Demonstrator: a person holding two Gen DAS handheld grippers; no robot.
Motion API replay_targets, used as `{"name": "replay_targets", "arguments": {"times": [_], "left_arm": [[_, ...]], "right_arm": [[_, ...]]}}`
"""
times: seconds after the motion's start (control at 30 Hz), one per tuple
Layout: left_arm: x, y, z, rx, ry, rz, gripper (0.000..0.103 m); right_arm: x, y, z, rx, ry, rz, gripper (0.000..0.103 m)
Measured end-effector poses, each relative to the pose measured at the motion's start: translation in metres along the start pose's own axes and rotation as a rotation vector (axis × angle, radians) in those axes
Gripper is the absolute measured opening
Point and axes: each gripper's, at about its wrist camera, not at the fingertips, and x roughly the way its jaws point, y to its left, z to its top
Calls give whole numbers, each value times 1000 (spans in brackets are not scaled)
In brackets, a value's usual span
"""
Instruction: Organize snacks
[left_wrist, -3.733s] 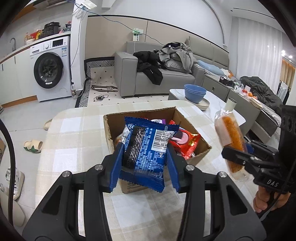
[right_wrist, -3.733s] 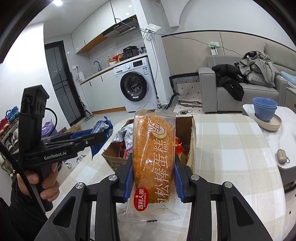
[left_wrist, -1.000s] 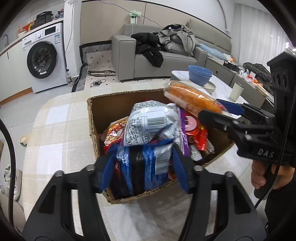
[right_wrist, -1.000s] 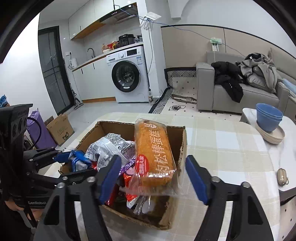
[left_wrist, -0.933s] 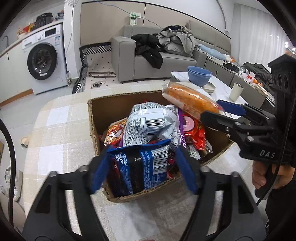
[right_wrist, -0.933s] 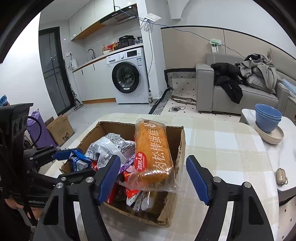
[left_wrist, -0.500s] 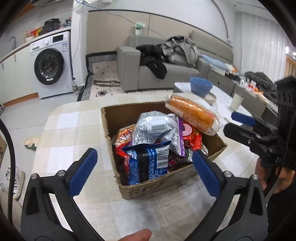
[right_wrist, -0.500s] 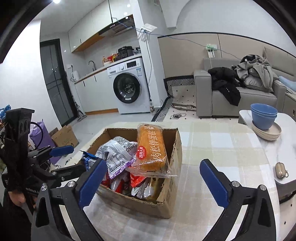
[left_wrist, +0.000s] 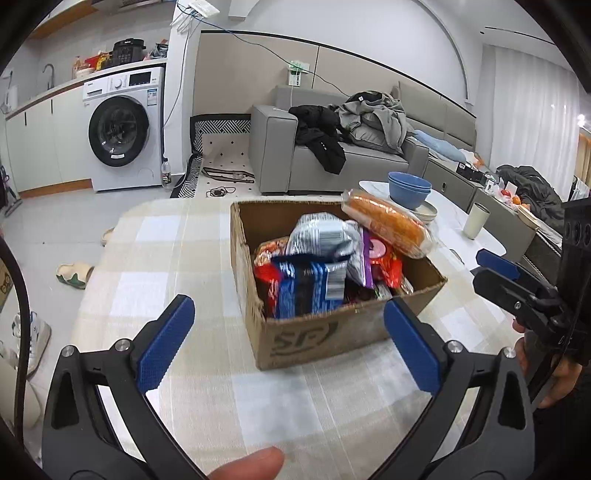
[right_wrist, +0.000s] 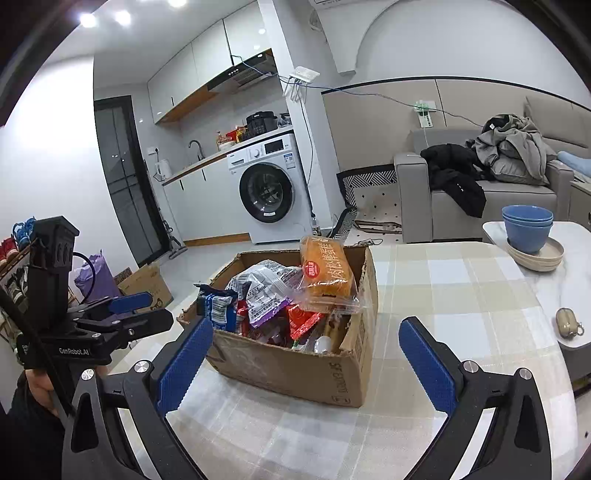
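The box (left_wrist: 325, 332) is a brown cardboard one, top open, sitting on the checked tablecloth and stuffed past the rim. A blue packet (left_wrist: 308, 291) stands upright at the near edge, with a silver bag (left_wrist: 323, 240) behind it. The long orange cake bar (left_wrist: 388, 223) in clear wrap lies tilted across the far corner, and red packs (right_wrist: 303, 319) are jammed underneath.

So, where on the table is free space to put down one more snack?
The checked tablecloth is bare left of the cardboard box, and also between the box and the blue bowls. The box itself is crowded.
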Motion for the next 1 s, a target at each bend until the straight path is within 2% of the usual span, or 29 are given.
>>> {"name": "replay_targets", "arguments": {"times": [0.13,0.4,1.0], "left_arm": [[-8,-3,-13,23,-19,27,102],[-11,-1,-35,4,-45,62,102],[7,6,-68,-18,-70,73,102]], "right_arm": [[-6,1,-6,0,-14,3,103],[-17,7,-24,-33,-49,-5,103],[-14,5,-51,-62,-64,-23,103]]}}
